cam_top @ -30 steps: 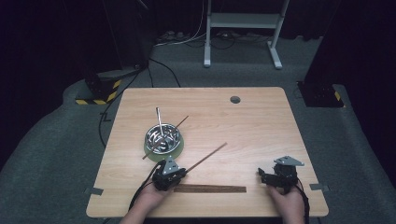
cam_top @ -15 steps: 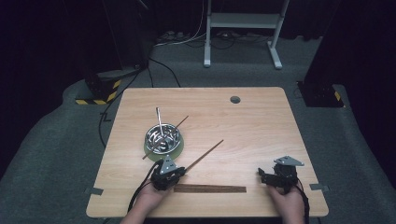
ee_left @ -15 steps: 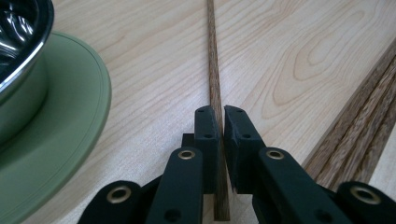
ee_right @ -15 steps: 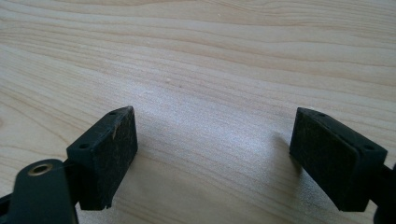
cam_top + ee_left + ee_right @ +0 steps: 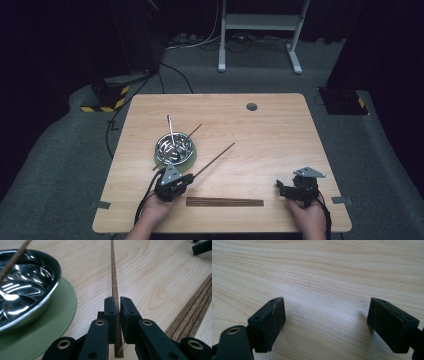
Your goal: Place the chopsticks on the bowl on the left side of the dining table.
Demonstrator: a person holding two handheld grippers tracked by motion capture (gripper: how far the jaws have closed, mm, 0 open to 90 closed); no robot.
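Note:
My left gripper (image 5: 183,181) (image 5: 118,301) is shut on the near end of a brown wooden chopstick (image 5: 212,161) (image 5: 114,282), which slants away to the upper right above the table. Just to its left stands a steel bowl (image 5: 174,146) (image 5: 27,287) on a round green mat (image 5: 191,159) (image 5: 53,325). In the bowl lean a metal utensil (image 5: 170,128) and another chopstick (image 5: 194,131). A row of several chopsticks (image 5: 225,202) (image 5: 193,311) lies flat near the front edge. My right gripper (image 5: 283,189) (image 5: 327,315) rests open at the front right, nothing between its pads.
The wooden table (image 5: 270,145) has a round cable hole (image 5: 252,106) at the back. Beyond it are a white stand's feet (image 5: 260,22), cables on the grey floor and a yellow-black striped base (image 5: 107,95) at the left.
The held chopstick's far tip has swung up and to the left, closer to the bowl, and the left gripper shifted slightly with it. The right gripper has stayed put.

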